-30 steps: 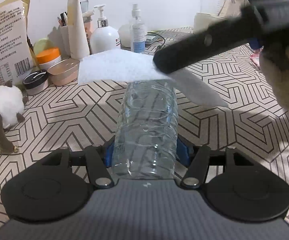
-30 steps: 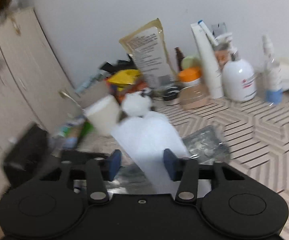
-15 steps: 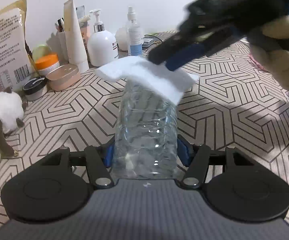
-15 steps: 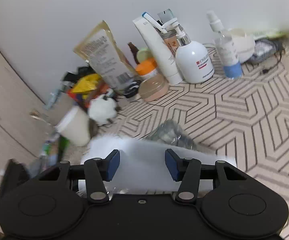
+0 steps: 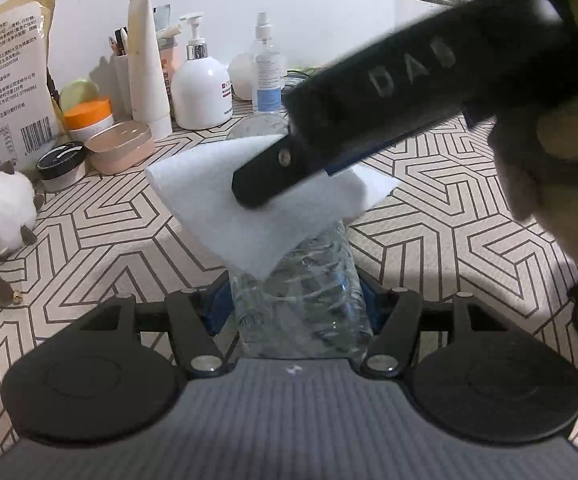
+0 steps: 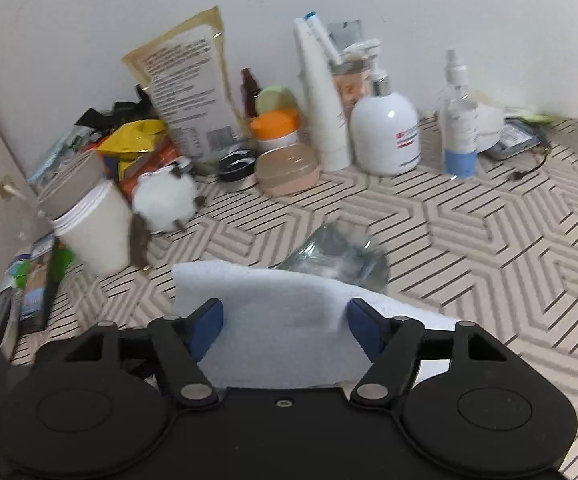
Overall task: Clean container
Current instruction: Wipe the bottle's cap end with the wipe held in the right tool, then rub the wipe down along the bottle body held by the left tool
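1. Firmly, our left gripper [image 5: 295, 308] clamps the clear ribbed plastic bottle [image 5: 309, 300] above the patterned table [image 5: 469, 240].
2. Our right gripper [image 6: 285, 326] has just been opening; its jaws stand wide, with the white cleaning pad [image 6: 281, 320] between them, draped over the bottle.

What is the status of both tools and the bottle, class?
Left tool shut on clear bottle. Right tool jaws just opened wide, white cloth between them, draped over bottle. Nothing blocking.
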`<control>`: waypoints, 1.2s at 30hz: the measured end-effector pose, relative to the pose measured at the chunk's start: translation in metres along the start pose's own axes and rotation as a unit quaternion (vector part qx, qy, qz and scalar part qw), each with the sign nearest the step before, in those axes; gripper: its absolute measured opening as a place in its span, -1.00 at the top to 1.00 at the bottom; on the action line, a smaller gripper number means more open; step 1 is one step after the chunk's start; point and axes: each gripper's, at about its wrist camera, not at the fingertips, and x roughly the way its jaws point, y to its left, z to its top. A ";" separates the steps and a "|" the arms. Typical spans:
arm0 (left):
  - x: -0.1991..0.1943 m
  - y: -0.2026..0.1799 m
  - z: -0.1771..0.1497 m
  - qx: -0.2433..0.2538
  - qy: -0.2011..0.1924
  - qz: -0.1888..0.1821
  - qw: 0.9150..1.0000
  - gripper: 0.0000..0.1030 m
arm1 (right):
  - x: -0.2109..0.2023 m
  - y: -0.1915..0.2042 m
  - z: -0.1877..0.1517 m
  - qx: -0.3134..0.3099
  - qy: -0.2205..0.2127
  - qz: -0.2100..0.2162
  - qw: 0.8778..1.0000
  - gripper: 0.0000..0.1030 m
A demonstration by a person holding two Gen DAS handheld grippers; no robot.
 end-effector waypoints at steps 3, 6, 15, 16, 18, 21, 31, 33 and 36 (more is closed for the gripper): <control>-0.002 -0.005 -0.002 0.002 -0.001 0.002 1.000 -0.20 | -0.002 0.010 -0.005 -0.028 -0.008 -0.010 1.000 -0.46; -0.007 0.004 -0.005 0.003 -0.005 -0.004 1.000 -0.20 | -0.004 0.016 -0.005 -0.043 -0.003 -0.014 0.999 -0.46; -0.016 0.007 -0.010 0.004 -0.007 -0.006 1.000 -0.20 | -0.011 0.033 -0.009 -0.088 0.009 -0.017 0.996 -0.36; -0.016 0.006 -0.011 0.006 -0.007 -0.005 1.000 -0.20 | -0.009 0.028 -0.005 -0.081 0.008 -0.017 0.997 -0.36; -0.017 0.004 -0.011 0.005 -0.007 -0.006 1.000 -0.20 | -0.005 0.018 0.002 -0.064 0.006 -0.014 0.998 -0.35; -0.016 0.003 -0.011 0.008 -0.006 -0.007 1.000 -0.24 | 0.002 0.004 0.011 -0.033 0.009 -0.005 0.999 -0.38; -0.013 0.014 -0.012 0.015 -0.005 -0.013 1.000 -0.26 | 0.014 -0.025 0.016 0.035 0.025 0.046 0.998 -0.40; -0.012 0.015 -0.011 0.015 -0.005 -0.013 1.000 -0.26 | 0.014 -0.028 0.014 0.047 0.025 0.054 0.997 -0.40; -0.012 0.015 -0.012 0.014 -0.005 -0.013 1.000 -0.27 | 0.009 -0.025 0.007 0.046 0.026 0.059 0.997 -0.40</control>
